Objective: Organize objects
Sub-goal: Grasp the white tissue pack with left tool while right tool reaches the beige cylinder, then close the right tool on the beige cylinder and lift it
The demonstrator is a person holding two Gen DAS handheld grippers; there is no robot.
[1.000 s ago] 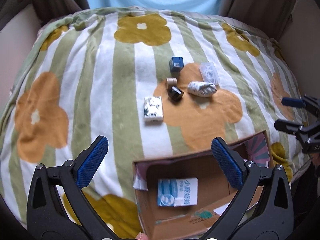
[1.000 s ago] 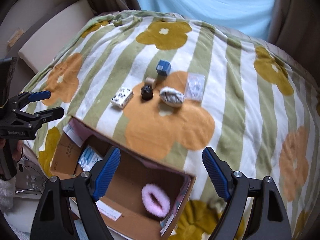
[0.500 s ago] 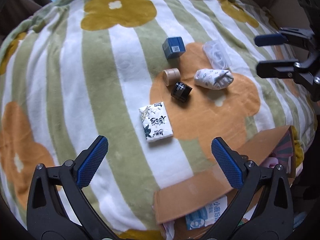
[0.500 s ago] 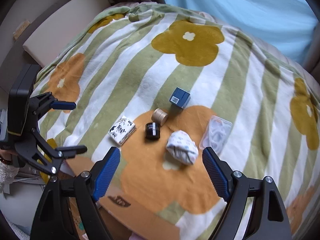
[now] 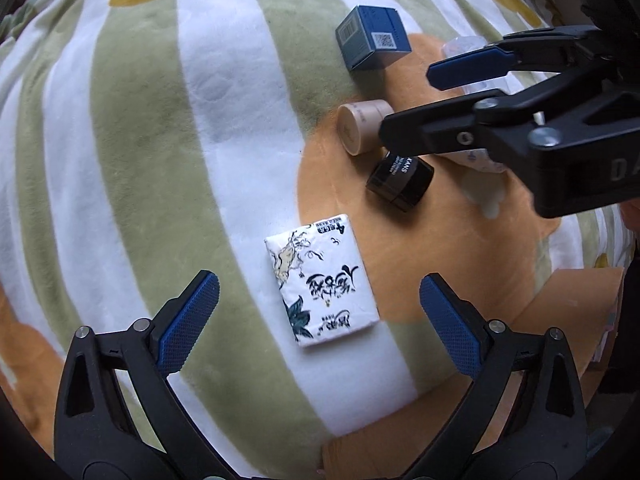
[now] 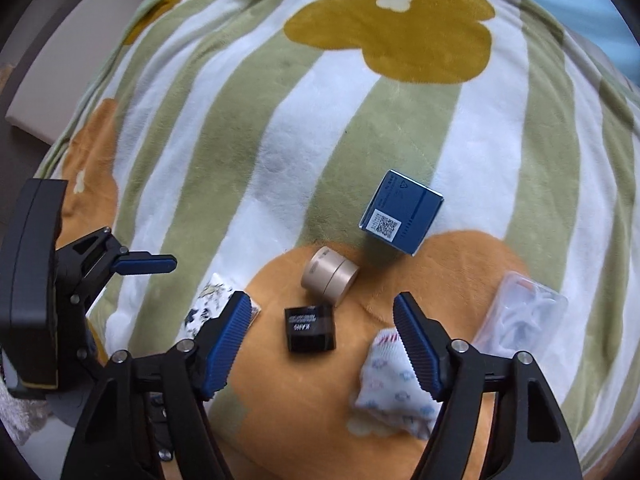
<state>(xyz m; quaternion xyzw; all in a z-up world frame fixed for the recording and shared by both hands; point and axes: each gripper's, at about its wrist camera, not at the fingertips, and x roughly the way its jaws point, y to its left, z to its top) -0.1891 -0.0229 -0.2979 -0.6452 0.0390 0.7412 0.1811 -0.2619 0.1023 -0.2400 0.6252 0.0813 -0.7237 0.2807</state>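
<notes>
Two grippers, both spread wide, nothing held. Left gripper [image 5: 316,320] hangs low over the tissue pack [image 5: 322,290], its blue pads on either side of the pack but clear of it. Pack lies flat on a white stripe of the blanket [image 5: 120,160], toward the near edge, white wrapper with black calligraphy and a dark leaf print.

Right gripper [image 6: 322,330] hovers above the black jar [image 6: 310,328], which sits between its open fingers without contact. Jar lies on the orange flower patch. Just beyond it, touching or nearly so, the beige round tin [image 6: 332,276] on its side. Farther toward the far edge, the blue box [image 6: 402,216] with a QR label, apart from the tin.

Beside the right finger, the patterned cloth bundle [image 6: 394,392], blurred. Past it, toward the blanket's right edge, the clear plastic pouch [image 6: 524,320] with white contents.

Cardboard box [image 5: 572,292] flap shows at the near right edge of the blanket in the left wrist view; interior not visible.
</notes>
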